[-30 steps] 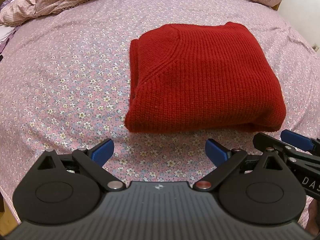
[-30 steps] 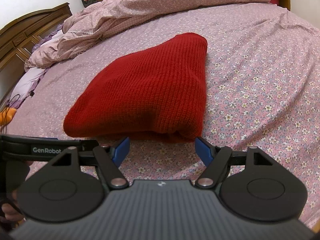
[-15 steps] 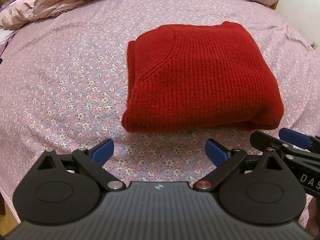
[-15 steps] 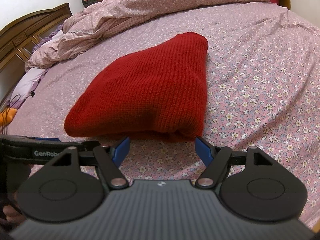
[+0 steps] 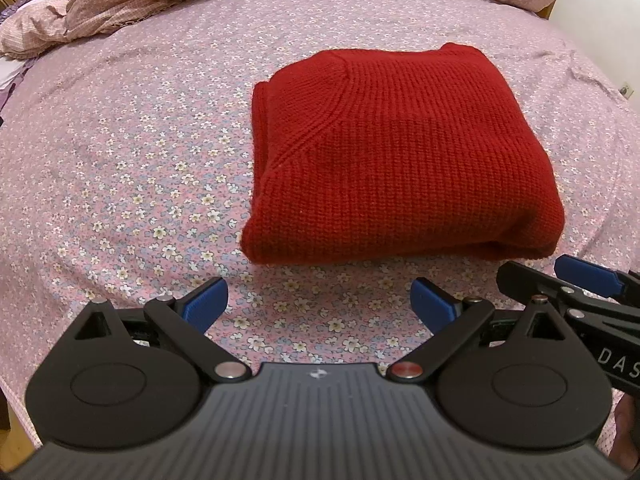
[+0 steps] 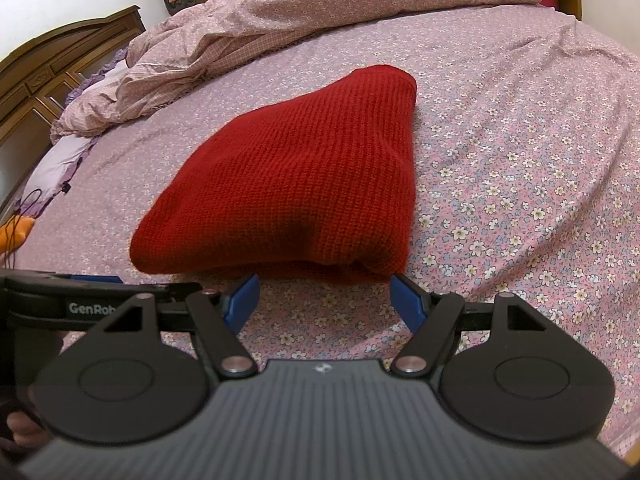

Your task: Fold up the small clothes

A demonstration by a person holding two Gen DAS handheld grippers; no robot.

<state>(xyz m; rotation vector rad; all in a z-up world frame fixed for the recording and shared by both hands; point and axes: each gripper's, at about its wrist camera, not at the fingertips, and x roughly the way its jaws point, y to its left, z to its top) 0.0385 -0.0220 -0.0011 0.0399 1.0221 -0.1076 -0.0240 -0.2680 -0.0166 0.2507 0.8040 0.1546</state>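
Note:
A red knitted sweater (image 5: 396,152) lies folded into a thick rectangle on the floral bedsheet (image 5: 132,168). It also shows in the right wrist view (image 6: 304,184). My left gripper (image 5: 319,304) is open and empty, a little in front of the sweater's near edge. My right gripper (image 6: 323,300) is open and empty, with its blue fingertips (image 6: 405,300) just short of the sweater's near fold. The right gripper also shows at the right edge of the left wrist view (image 5: 584,276).
A crumpled pink duvet (image 6: 304,16) lies along the far side of the bed. A wooden headboard (image 6: 52,72) stands at the left. An orange object with a cable (image 6: 16,232) lies at the left bed edge.
Both grippers stay open. The left wrist view has drifted slightly, so the sweater sits a little lower and further left in it. The sweater itself has not moved.

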